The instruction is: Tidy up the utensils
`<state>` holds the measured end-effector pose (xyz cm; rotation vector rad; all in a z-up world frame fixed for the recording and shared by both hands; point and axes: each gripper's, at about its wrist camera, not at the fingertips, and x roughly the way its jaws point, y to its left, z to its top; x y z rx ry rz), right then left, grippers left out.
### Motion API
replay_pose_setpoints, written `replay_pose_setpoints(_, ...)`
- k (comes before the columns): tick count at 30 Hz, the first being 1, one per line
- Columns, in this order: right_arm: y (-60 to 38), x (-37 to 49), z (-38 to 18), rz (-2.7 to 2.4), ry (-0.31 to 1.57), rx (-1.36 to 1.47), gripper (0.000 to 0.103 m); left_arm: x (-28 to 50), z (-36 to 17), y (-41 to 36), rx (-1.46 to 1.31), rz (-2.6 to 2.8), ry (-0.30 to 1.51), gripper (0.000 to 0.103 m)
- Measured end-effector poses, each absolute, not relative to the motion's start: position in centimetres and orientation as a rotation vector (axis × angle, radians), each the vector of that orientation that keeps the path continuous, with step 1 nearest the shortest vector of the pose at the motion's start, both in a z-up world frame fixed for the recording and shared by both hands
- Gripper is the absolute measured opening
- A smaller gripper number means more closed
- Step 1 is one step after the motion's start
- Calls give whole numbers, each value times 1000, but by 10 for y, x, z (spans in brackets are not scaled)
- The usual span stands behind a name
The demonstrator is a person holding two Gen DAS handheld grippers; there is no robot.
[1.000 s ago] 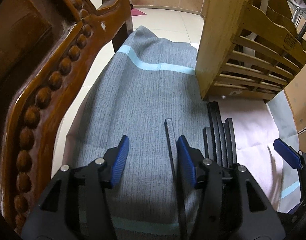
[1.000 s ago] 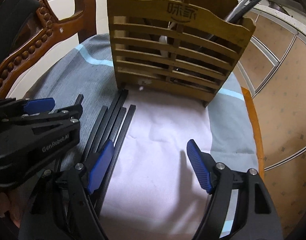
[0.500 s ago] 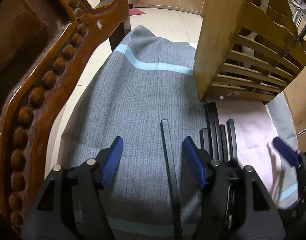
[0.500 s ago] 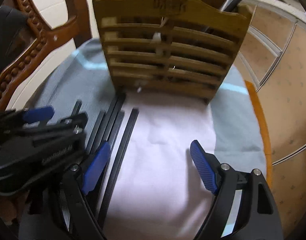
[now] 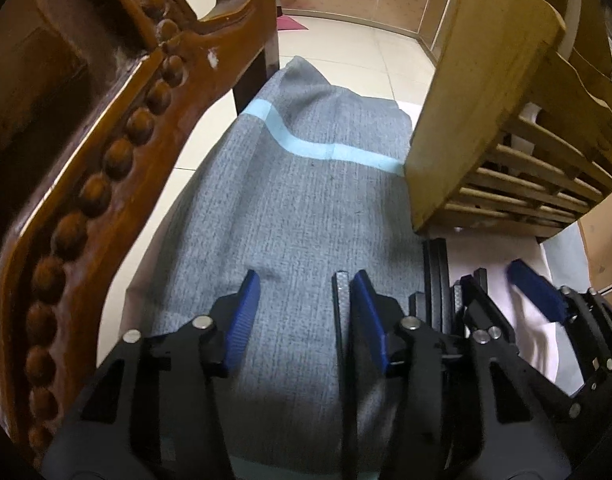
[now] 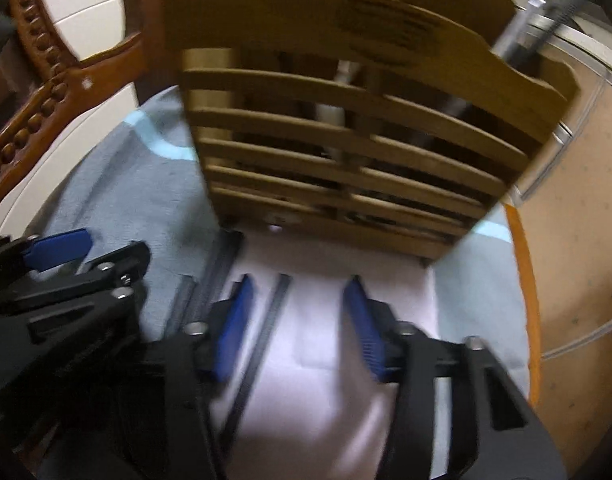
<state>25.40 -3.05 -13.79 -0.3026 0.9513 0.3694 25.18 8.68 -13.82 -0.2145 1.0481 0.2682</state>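
Both wrist cams angled down, close over cloth, sharing wooden rack.

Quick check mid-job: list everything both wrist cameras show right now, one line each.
Chopstick between left jaws: one, black, on the grey cloth, beside the right-hand pad.
Chopstick between right jaws: one, black, on the white cloth, nearer the left-hand pad.
Other chopsticks: several, black, bundled between the two grippers; exact count unclear.
Utensil holder: one, light wood, slatted, standing beyond the chopsticks; utensils inside.
Grey cloth: one, pale blue stripe, under everything.
White cloth: one, over the grey cloth before the holder.
Chair: one, dark carved wood, at the left.
Left gripper: black, blue pads, jaws closing.
Right gripper: black, blue pads, jaws closing, blurred.
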Motion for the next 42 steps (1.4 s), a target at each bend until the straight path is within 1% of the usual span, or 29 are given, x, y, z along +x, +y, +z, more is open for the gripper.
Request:
replay_pose_setpoints(1, -28, 253, -137, 387, 954, -299, 18, 252, -138, 88, -202, 270, 1044, 29)
replay_pose_setpoints(2, -27, 253, -136, 406, 961, -287, 11, 252, -137, 91, -202, 272, 1037, 9)
replay_pose_setpoints(6, -32, 253, -130, 425, 970, -260, 10, 253, -136, 97, -225, 240, 1046, 7)
replay_pose_setpoints(11, -65, 252, -94, 469, 946, -135, 9, 240, -111, 100, -240, 199, 989, 6)
replay_pose_setpoints(15, -101, 241, -56, 517, 915, -28, 9, 221, -77, 98, -234, 157, 929, 6)
replay_pose_setpoints(19, -139, 227, -15, 532, 851, 15, 9, 195, -40, 87, -208, 102, 871, 6)
replay_pose_setpoints(23, -140, 185, 24, 548, 795, 18, 9, 156, -2, 72, -176, 80, 806, 6)
replay_pose_setpoints(28, -160, 156, 62, 559, 736, 16, 9, 119, 40, 54, -145, 65, 722, 6)
replay_pose_setpoints(31, -165, 143, 71, 560, 715, 9, 9, 99, 62, 45, -126, 60, 672, 6)
replay_pose_setpoints(36, -169, 128, 85, 561, 677, 12, 8, 84, 84, 36, -102, 74, 610, 6)
replay_pose_setpoints(42, -169, 113, 102, 565, 619, 22, 8, 75, 94, 35, -106, 74, 580, 6)
